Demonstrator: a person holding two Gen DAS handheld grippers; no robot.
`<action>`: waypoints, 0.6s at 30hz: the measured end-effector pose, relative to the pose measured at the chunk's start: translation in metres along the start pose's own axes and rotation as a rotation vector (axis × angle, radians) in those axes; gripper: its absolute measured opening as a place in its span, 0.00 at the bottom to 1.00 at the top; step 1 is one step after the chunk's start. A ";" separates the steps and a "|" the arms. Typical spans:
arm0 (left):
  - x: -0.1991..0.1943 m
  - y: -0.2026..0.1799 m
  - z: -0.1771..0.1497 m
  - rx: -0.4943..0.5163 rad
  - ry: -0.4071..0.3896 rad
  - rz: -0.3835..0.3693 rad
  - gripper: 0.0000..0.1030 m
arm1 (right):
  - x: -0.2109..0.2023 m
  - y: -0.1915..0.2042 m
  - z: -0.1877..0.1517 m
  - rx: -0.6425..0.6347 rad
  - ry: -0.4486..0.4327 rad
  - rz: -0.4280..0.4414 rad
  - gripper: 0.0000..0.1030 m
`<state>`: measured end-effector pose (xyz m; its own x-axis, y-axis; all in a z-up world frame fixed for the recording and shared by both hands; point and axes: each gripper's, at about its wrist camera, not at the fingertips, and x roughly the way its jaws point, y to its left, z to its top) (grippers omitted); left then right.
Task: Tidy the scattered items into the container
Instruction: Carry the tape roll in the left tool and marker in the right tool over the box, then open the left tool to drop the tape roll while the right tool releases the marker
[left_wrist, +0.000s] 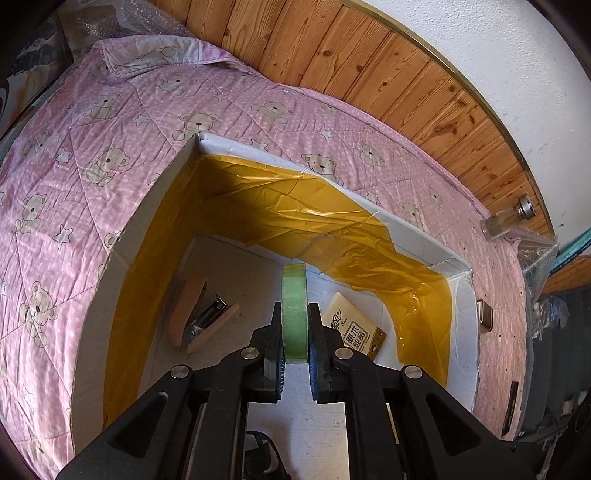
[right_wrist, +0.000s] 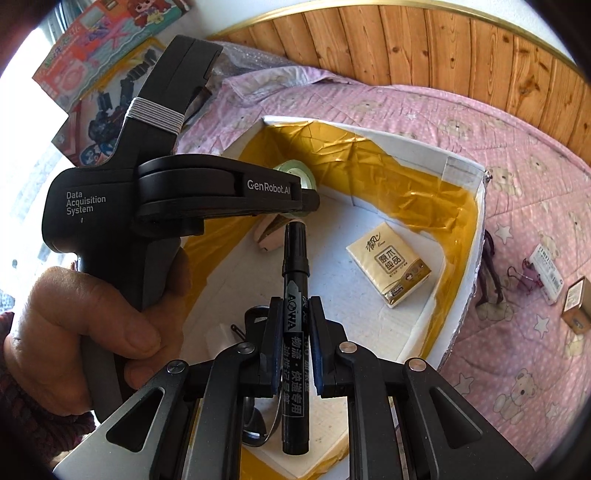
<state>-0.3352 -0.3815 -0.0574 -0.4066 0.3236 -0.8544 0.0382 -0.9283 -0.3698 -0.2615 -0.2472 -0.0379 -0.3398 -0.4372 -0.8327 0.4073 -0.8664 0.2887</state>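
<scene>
Both grippers loaded over the white cardboard box (left_wrist: 461, 291)

Left gripper (left_wrist: 294, 334) pinches a green tape roll (left_wrist: 294, 314); right gripper (right_wrist: 294, 325) clamps a black marker (right_wrist: 294, 325) above the box floor.

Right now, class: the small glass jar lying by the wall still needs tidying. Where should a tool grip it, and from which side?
Grip the glass jar across its clear body, coming from above. It lies on its side on the pink quilt, its metal cap toward the wooden panelling, so the rounded flanks are probably the freest faces.
</scene>
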 end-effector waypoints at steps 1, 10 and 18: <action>0.002 0.000 0.000 0.007 0.003 0.000 0.10 | 0.001 -0.001 0.000 0.002 0.005 -0.001 0.14; 0.018 0.003 0.005 0.024 0.020 0.050 0.17 | 0.005 -0.005 0.002 0.022 0.018 -0.024 0.17; 0.018 0.014 0.003 0.007 0.014 0.049 0.29 | 0.004 -0.005 0.000 0.028 0.016 -0.014 0.18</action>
<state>-0.3445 -0.3888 -0.0764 -0.3912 0.2805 -0.8765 0.0508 -0.9444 -0.3248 -0.2648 -0.2439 -0.0425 -0.3320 -0.4215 -0.8439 0.3784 -0.8790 0.2901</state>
